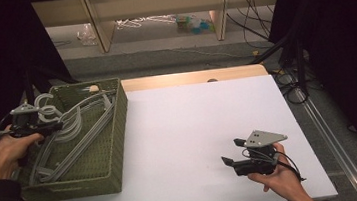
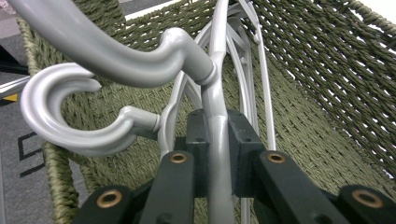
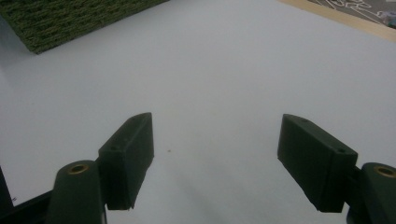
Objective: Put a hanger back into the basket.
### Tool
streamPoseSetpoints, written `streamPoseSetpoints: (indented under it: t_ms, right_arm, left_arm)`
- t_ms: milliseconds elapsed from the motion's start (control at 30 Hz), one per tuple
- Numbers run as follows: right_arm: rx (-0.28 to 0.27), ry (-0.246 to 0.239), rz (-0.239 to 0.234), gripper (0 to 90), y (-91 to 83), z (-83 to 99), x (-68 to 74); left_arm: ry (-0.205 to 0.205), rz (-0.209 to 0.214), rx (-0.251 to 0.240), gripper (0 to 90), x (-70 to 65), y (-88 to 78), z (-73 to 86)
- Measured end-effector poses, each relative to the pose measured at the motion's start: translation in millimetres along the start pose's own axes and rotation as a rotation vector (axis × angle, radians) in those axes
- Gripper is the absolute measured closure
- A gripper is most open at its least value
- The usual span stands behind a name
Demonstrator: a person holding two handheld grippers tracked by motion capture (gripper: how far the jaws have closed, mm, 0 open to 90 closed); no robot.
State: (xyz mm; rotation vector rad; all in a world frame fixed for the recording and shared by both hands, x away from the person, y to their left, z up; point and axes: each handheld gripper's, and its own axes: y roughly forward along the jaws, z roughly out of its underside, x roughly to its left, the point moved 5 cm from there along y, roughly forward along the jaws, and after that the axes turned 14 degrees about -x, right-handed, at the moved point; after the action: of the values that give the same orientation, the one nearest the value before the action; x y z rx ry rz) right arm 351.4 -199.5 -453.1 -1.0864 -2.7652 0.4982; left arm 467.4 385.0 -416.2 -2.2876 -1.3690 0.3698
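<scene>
high view: grey hangers are piled in the woven basket at table left. left gripper view: left tongs are clamped on a hanger neck; judged stiff, light, slick, tangle-prone. right gripper view: right tongs are held apart over bare table.

From where I stood, the grey hangers lay so tangled in the woven basket that I could not count them. In the left gripper view the nearest hanger's hook ran off the top edge. The clutter under the far shelf was too small to identify.
</scene>
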Motion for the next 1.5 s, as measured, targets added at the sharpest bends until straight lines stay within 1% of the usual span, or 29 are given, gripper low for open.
streamPoseSetpoints:
  t_ms: [67, 100, 167, 200, 233, 333, 433, 467, 500, 533, 600, 633, 667, 700, 733, 767, 800, 867, 933, 1000, 1033, 1100, 1167, 1200, 1233, 1267, 1333, 1400, 1500]
  right_arm:
    - [0.003, 0.002, -0.001, 28.1, 0.2, 0.1, 0.5]
    - [0.003, 0.002, -0.001, 28.1, 0.2, 0.1, 0.5]
    - [0.007, 0.005, -0.001, 28.1, 0.3, 0.3, 1.0]
    - [0.007, 0.006, -0.001, 28.1, 0.4, 0.3, 1.1]
    - [0.009, 0.004, -0.003, 28.1, 0.4, 0.5, 1.2]
    - [0.004, 0.002, -0.001, 28.1, 0.7, 0.4, 0.5]
    - [0.007, 0.004, -0.003, 28.1, 0.8, 1.2, 0.5]
    - [0.008, 0.002, -0.003, 28.1, 0.9, 1.3, 0.3]
    - [0.011, 0.007, -0.004, 28.1, 0.8, 1.1, 0.5]
    - [0.008, 0.0, -0.003, 28.1, 1.3, 1.3, 0.0]
    - [0.009, 0.0, -0.003, 28.1, 1.2, 1.4, 0.1]
    - [0.008, 0.005, -0.002, 28.1, 0.9, 1.1, 0.4]
    - [0.001, 0.007, 0.002, 28.1, 0.6, 0.2, -0.2]
    - [0.001, 0.007, 0.002, 28.1, 0.6, 0.2, -0.2]
    - [0.006, 0.014, 0.003, 28.1, 0.0, 0.2, -0.1]
    - [0.005, 0.012, 0.005, 28.1, 0.0, 0.3, -0.4]
    - [0.004, 0.013, 0.006, 28.1, 0.1, 0.3, -0.4]
    - [0.003, 0.013, 0.007, 28.1, 0.2, 0.3, -0.2]
    - [-0.002, 0.005, 0.004, 28.1, 0.6, 0.1, -0.1]
    - [-0.001, 0.006, 0.005, 28.1, 0.7, 0.0, -0.2]
    - [0.002, 0.009, 0.006, 28.1, 0.7, 0.4, -0.2]
    - [0.004, 0.006, 0.005, 28.1, 0.6, 0.7, -0.5]
    - [0.003, 0.014, 0.008, 28.1, 0.5, 0.3, 0.0]
    - [0.003, 0.012, 0.008, 28.1, 0.5, 0.4, -0.2]
    - [0.003, 0.012, 0.008, 28.1, 0.5, 0.4, -0.2]
    - [0.004, 0.012, 0.009, 28.1, 0.6, 0.5, -0.3]
    - [-0.001, 0.008, 0.006, 28.1, 0.6, 0.4, -0.2]
    - [-0.005, 0.006, 0.006, 28.1, 0.5, -0.2, -0.3]
    - [0.0, 0.009, 0.008, 28.1, 0.1, 0.2, -0.4]
  left_arm:
    - [0.005, -0.008, 0.002, 80.2, 0.6, 0.5, 1.3]
    - [0.016, -0.02, 0.014, 80.2, 1.2, 1.0, 2.2]
    - [0.016, -0.026, 0.034, 80.0, 0.1, 5.5, 6.2]
    - [0.022, -0.024, 0.066, 79.6, -2.0, 9.6, 10.7]
    - [0.021, -0.026, 0.08, 78.8, -3.6, 13.0, 14.3]
    - [-0.002, -0.04, 0.081, 78.3, -3.1, 18.6, 20.3]
    - [-0.019, -0.053, 0.082, 77.1, -0.8, 18.2, 22.3]
    - [-0.01, -0.06, 0.072, 75.7, 1.1, 17.0, 21.0]
    - [-0.012, -0.067, 0.071, 73.5, 1.9, 15.0, 19.6]
    - [-0.026, -0.095, 0.054, 66.7, 2.3, 12.8, 16.7]
    - [-0.024, -0.103, 0.049, 57.9, 2.9, 9.8, 14.3]
    - [-0.026, -0.113, 0.033, 57.9, 2.5, 6.4, 10.7]
    - [-0.044, -0.137, 0.019, 49.3, 0.8, 1.0, 6.0]
    - [-0.044, -0.137, 0.019, 45.5, 0.8, 1.0, 6.0]
    - [-0.07, -0.158, -0.005, 45.5, -1.3, -2.0, 3.6]
    - [-0.074, -0.167, -0.005, 43.4, -2.2, -4.8, 2.5]
    - [-0.084, -0.183, -0.02, 42.1, -3.7, -7.4, 1.3]
    - [-0.071, -0.226, -0.058, 41.2, -2.0, -12.7, -1.6]
    - [-0.118, -0.248, -0.118, 39.1, -4.5, -16.8, -4.9]
    - [-0.125, -0.237, -0.15, 39.0, -8.4, -22.6, -8.4]
    - [-0.115, -0.234, -0.154, 38.8, -11.6, -26.5, -10.1]
    - [-0.127, -0.221, -0.189, 38.0, -19.3, -30.2, -13.3]
    - [-0.115, -0.212, -0.207, 36.1, -30.5, -34.7, -16.6]
    - [-0.124, -0.178, -0.241, 35.5, -45.1, -38.0, -20.4]
    - [-0.124, -0.178, -0.241, 34.8, -45.1, -38.0, -20.4]
    - [-0.131, -0.157, -0.256, 34.8, -53.0, -39.4, -22.0]
    - [-0.115, -0.123, -0.275, 34.0, -67.8, -39.6, -23.6]
    - [-0.085, -0.109, -0.275, 33.3, -80.9, -38.9, -24.3]
    - [-0.065, -0.077, -0.289, 32.6, -99.0, -37.6, -26.2]
